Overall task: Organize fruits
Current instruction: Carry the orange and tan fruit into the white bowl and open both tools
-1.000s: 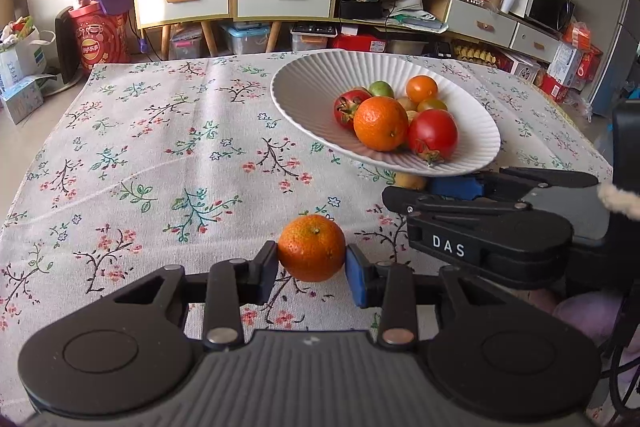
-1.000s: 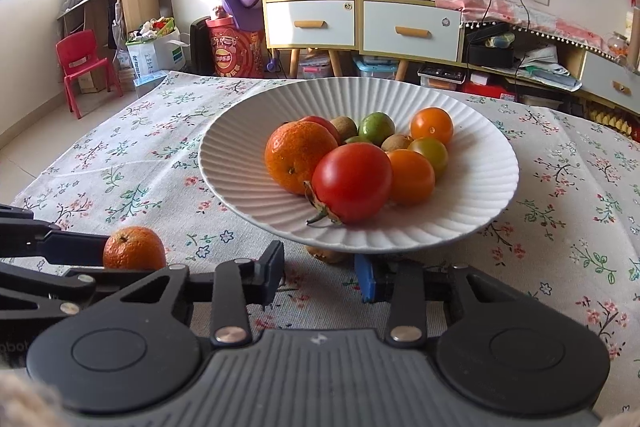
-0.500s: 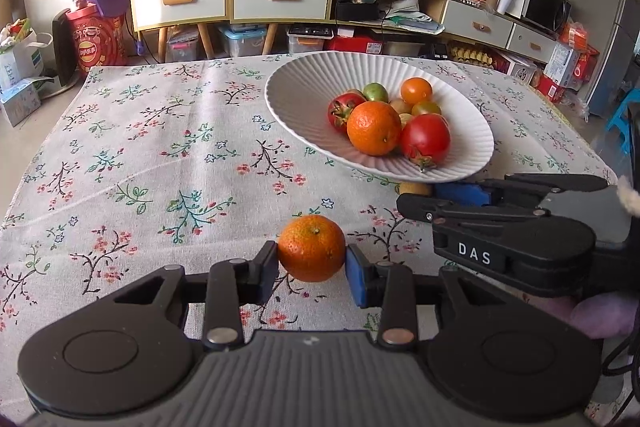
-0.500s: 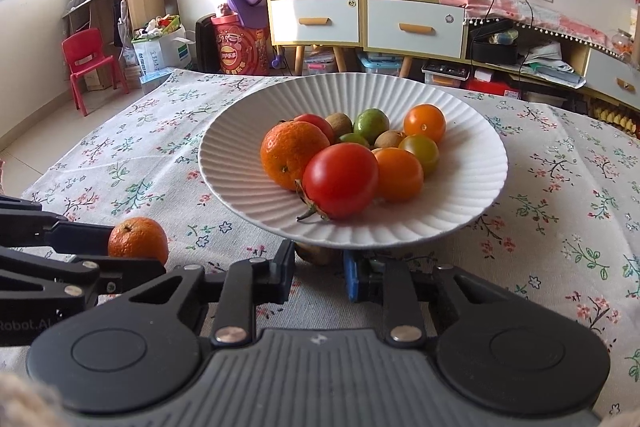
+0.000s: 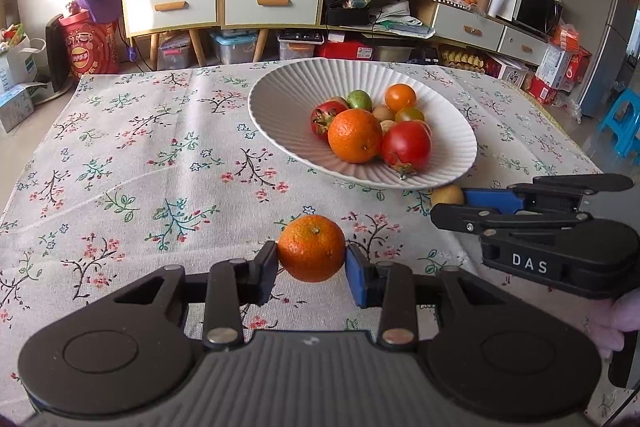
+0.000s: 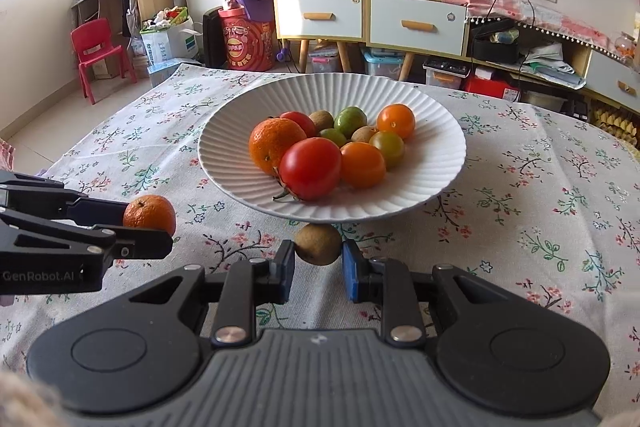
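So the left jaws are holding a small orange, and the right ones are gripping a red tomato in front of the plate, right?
Not quite. The left gripper does hold the small orange, but the right gripper grips a brown kiwi, not a red tomato, in front of the plate. The right wrist view shows it.

You are looking at white letters "DAS" on the black side of the right gripper (image 5: 448, 194), sitting at about three o'clock in the left wrist view. In the right wrist view, grey lettering "GenRobot.AI" is showing on the side of the left gripper (image 6: 150, 215) at nine o'clock. The red drum (image 6: 244, 41) at eleven o'clock is bearing characters too small to read.
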